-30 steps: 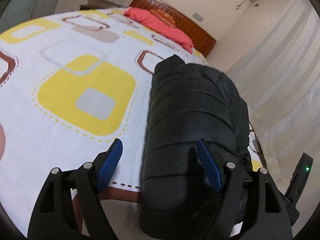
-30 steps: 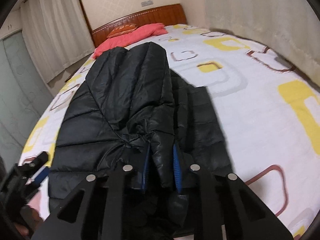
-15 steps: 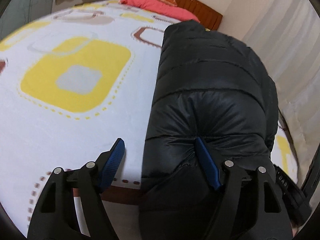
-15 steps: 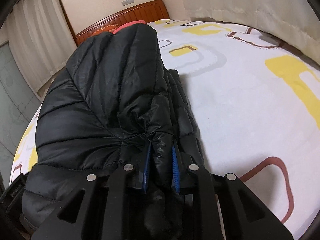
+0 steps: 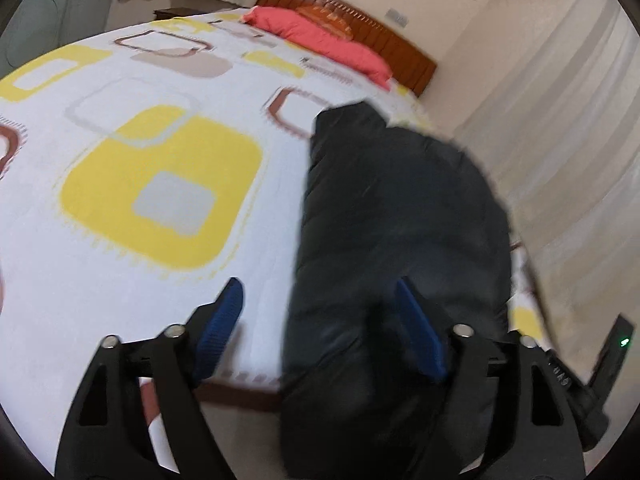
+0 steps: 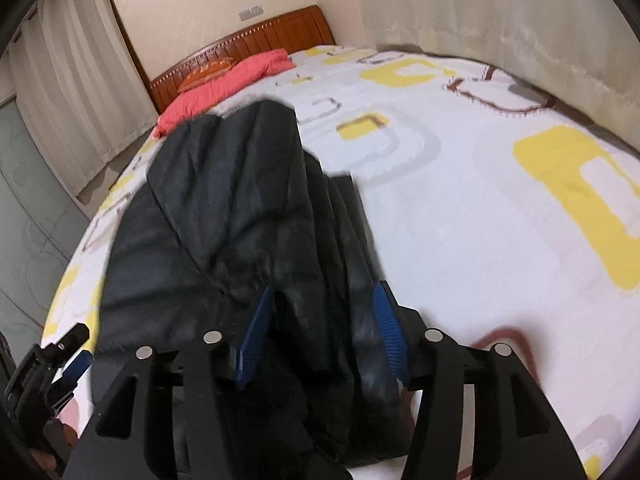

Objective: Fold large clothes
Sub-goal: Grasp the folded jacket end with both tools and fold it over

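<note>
Bed [image 6: 460, 220] carries black jacket [image 6: 224, 216], long axis toward headboard; left tool [image 5: 320, 332] and right tool [image 6: 324, 332] both released, straddling near hem

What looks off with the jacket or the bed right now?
Nothing is damaged or spilled. The black puffer jacket lies in a long fold near the bed's side edge, its near end overhanging the foot edge. Both the left gripper and right gripper are open, neither clamping it.

Bedspread [image 5: 132, 264] bare beside jacket [image 5: 400, 208]; pillow [image 5: 320, 38] far off.
</note>
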